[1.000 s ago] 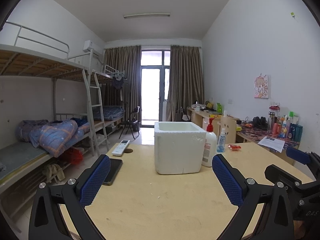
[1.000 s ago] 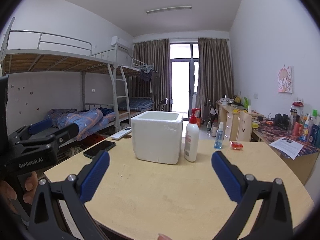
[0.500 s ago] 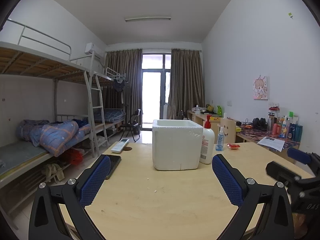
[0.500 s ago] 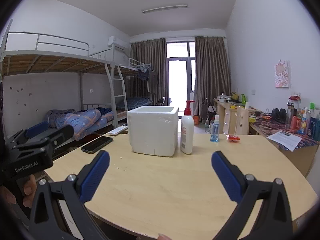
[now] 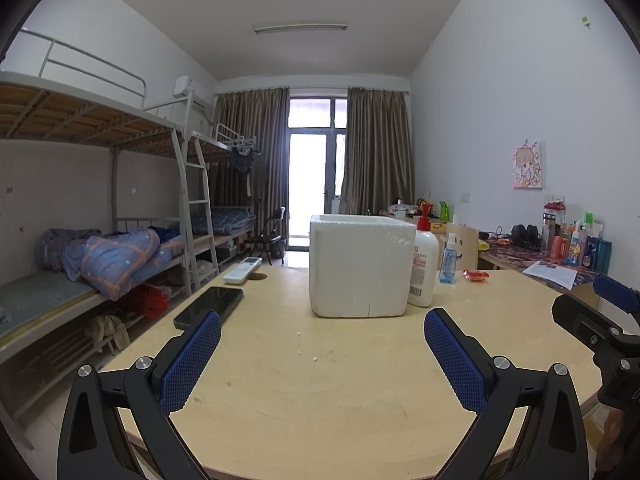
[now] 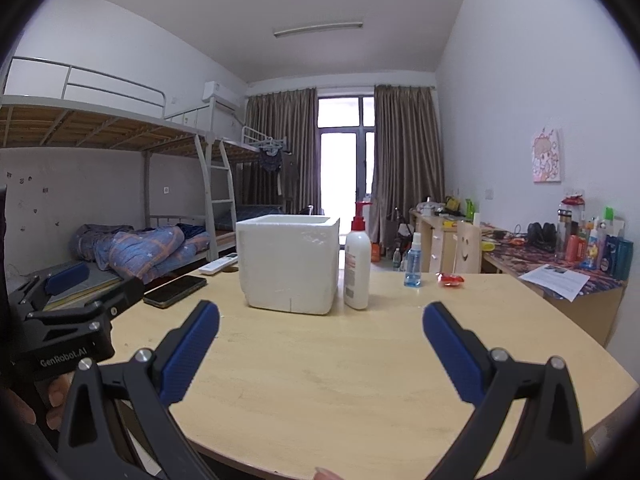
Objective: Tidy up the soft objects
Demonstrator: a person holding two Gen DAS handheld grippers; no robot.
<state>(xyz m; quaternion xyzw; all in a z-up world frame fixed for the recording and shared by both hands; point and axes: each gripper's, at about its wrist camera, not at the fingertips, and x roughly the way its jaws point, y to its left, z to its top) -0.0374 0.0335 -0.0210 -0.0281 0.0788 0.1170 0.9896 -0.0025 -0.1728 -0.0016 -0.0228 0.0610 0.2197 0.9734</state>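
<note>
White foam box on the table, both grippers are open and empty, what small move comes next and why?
Probably ease the right gripper forward toward the white foam box. Both it and the left gripper hover open and empty, short of it, and no soft object shows on the round wooden table.

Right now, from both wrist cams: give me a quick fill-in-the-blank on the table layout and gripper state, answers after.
1. The pump bottle stands right beside the white ____ box.
2. Both the left gripper and the right gripper are ____, holding nothing.
3. The dark phone lies flat on the table, nearer than the white ____.
4. The small spray bottle holds ____-coloured liquid.

Answers: foam; open; remote control; blue
</note>
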